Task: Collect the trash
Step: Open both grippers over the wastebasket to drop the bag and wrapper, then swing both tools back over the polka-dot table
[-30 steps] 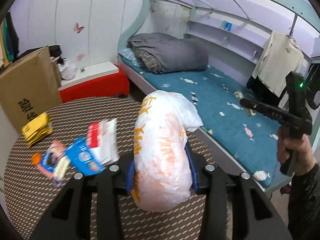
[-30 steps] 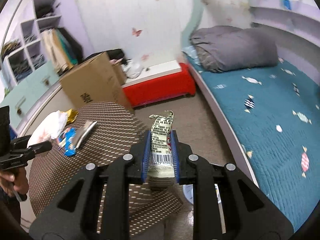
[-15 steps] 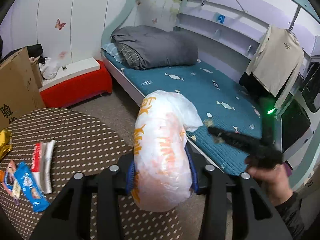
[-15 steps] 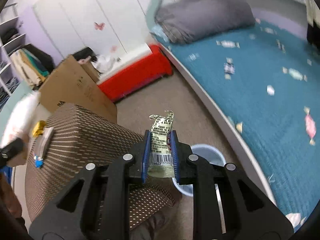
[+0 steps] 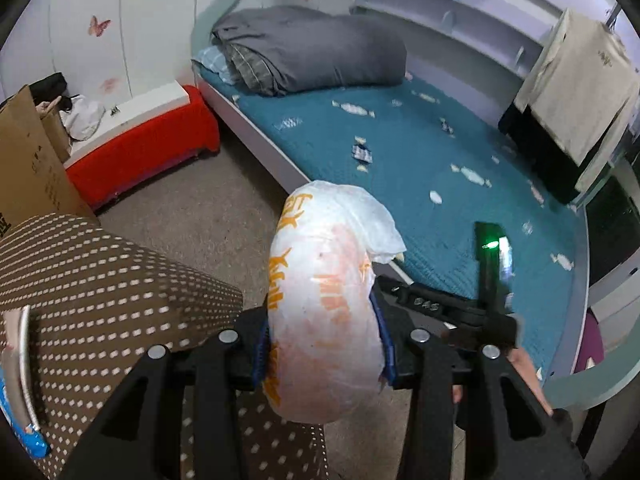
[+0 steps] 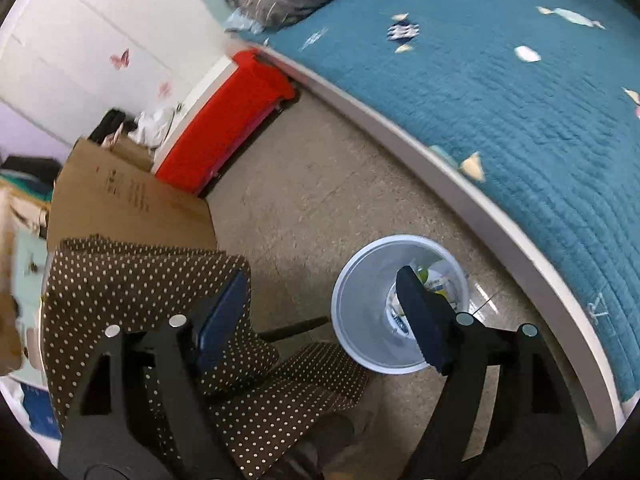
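My left gripper [image 5: 322, 336] is shut on a crumpled white plastic bag with orange print [image 5: 324, 304], held past the edge of the dotted brown table [image 5: 100, 280]. My right gripper [image 6: 320, 300] is open and empty, above a white trash bin [image 6: 360, 312] on the floor. Wrappers [image 6: 434, 280] lie inside the bin. The right gripper also shows in the left wrist view [image 5: 440, 304], low and to the right of the bag.
A bed with a teal quilt [image 6: 520, 100] curves along the right. A red bench [image 6: 228, 120] and a cardboard box [image 6: 128, 204] stand at the back. More wrappers [image 5: 20, 380] lie on the table at the left edge.
My right gripper has opened over the bin and the green printed wrapper it held is gone from its jaws. My left gripper has swung right, off the table, still holding the bag.
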Tool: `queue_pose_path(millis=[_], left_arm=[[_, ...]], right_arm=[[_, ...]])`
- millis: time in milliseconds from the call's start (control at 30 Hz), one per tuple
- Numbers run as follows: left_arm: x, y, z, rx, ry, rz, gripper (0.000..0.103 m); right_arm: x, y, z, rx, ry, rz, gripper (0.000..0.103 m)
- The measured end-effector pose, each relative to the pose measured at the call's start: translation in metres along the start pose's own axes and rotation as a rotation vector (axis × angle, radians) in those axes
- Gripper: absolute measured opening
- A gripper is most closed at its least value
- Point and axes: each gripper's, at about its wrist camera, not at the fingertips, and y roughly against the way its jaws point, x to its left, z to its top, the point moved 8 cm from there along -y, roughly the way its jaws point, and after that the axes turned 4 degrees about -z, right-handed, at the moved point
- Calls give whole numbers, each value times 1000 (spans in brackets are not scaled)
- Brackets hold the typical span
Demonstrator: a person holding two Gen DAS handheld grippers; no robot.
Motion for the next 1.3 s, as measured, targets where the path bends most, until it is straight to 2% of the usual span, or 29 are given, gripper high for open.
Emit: queue_pose_path(millis=[233, 333, 400, 433, 467, 533, 633, 800, 1300], left_arm=[[-14, -50, 1, 104, -38, 2, 42], [-21, -69, 2, 142, -48, -1, 45], [-27, -81, 1, 169, -65, -13, 55], [-29, -87, 1, 181, -80, -9, 78], [-29, -90, 2, 181, -92, 16, 93], [-25, -92, 5, 158, -103, 79, 93], [-18, -85, 3, 159, -54, 70, 93], [-12, -59, 3, 109, -32, 67, 93], [-5, 65, -10, -78, -19, 40, 94]], right_arm=[[-16, 55, 17, -121, -32, 1, 84], [-17, 77, 23, -161, -27, 7, 85], [-15, 86, 25, -173, -23, 10, 86], [-14, 89, 25, -176, -21, 11, 88], [-13, 91, 23, -177, -19, 12, 90], [-10, 95, 23, -179, -15, 18, 91], [-6, 98, 20, -178, -13, 21, 96], [6, 104, 10, -182, -1, -9, 97], [90, 160, -22, -225, 134, 3, 97]])
